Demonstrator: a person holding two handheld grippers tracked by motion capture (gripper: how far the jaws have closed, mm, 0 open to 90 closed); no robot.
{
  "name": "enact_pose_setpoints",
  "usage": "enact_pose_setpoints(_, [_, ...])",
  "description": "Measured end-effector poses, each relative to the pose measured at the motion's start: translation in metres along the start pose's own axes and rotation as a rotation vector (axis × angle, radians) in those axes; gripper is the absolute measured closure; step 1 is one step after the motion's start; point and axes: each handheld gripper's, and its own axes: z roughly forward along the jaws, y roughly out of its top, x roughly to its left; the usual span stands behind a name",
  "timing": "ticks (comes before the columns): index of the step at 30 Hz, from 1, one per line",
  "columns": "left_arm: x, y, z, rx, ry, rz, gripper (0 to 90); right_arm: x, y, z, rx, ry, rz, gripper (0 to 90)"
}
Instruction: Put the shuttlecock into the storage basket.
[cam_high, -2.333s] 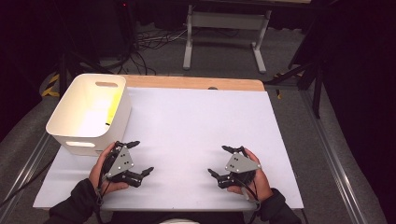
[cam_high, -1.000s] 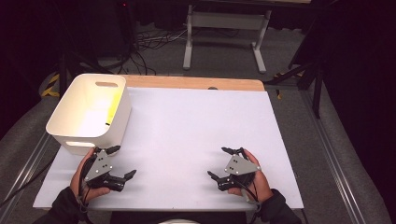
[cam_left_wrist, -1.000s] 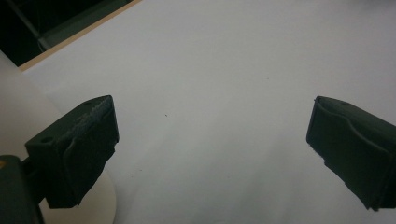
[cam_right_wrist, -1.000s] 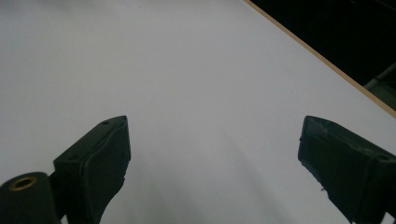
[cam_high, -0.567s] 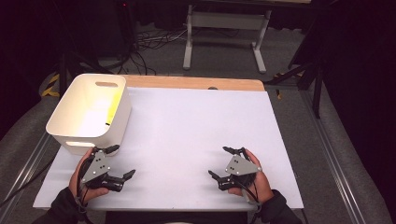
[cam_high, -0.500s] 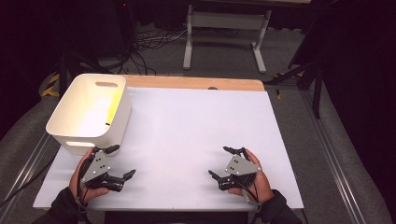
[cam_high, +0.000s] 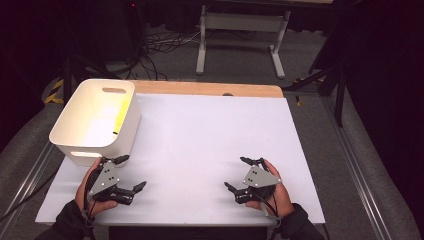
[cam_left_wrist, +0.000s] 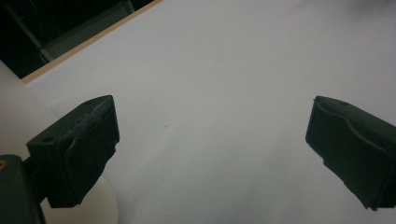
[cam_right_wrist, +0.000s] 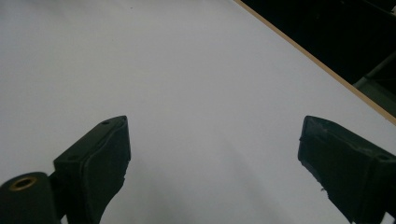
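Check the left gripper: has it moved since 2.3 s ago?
Yes. In the high view the left gripper has shifted toward the table's left edge, now just in front of the white bin. Its jaws are open.

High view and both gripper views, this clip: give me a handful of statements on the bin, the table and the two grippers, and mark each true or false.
1. The white bin stands at the table's far left, by the left gripper. True.
2. The right gripper is shut on a small block. False: its jaws stand wide apart over the bare white table, with nothing between them.
3. The left gripper is open. True.
4. The bin lies tipped on its side. False: it stands upright, its opening upward.
5. Both grippers rest inside the bin. False: both are held over the table's near edge, outside it.
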Motion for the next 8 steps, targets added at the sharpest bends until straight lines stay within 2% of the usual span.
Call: enact_pose_setpoints(8, [0.0007,-0.0011,0.0005,0.008,0.01,-0.002,3.7,-0.0053,-0.0021,0.0057,0.005,0.011,0.013,10.5])
